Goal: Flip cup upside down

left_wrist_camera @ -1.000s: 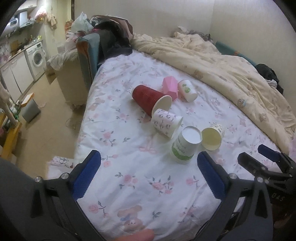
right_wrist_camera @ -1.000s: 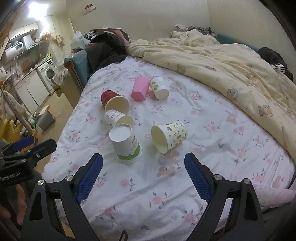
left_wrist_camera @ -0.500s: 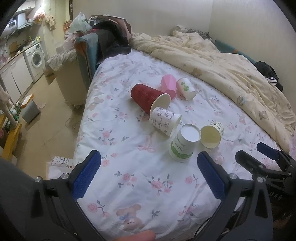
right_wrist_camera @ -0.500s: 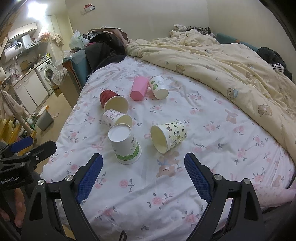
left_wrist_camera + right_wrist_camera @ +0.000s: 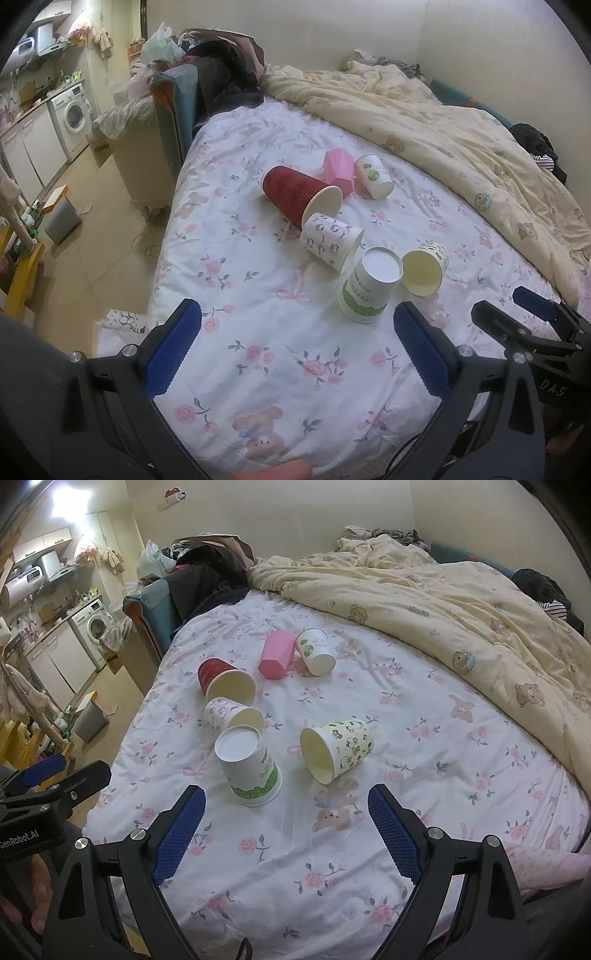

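Observation:
Several cups lie on a floral bed sheet (image 5: 332, 849). A white-and-green cup (image 5: 249, 768) (image 5: 367, 286) stands upside down. On their sides lie a yellow cartoon cup (image 5: 338, 751) (image 5: 424, 267), a white patterned cup (image 5: 231, 716) (image 5: 330, 240), a red cup (image 5: 223, 681) (image 5: 299, 192), a pink cup (image 5: 277, 655) and a white cup with a green print (image 5: 316, 651). My left gripper (image 5: 295, 350) and right gripper (image 5: 288, 830) are both open and empty, above the bed's near edge, short of the cups.
A cream duvet (image 5: 424, 590) covers the bed's right and far side. Dark clothes are heaped on a chair (image 5: 207, 576) at the far left corner. Left of the bed are floor, a grey bin (image 5: 61, 218) and a washing machine (image 5: 74, 114).
Both grippers stay open and empty. The views have shifted only slightly; the cups have not moved.

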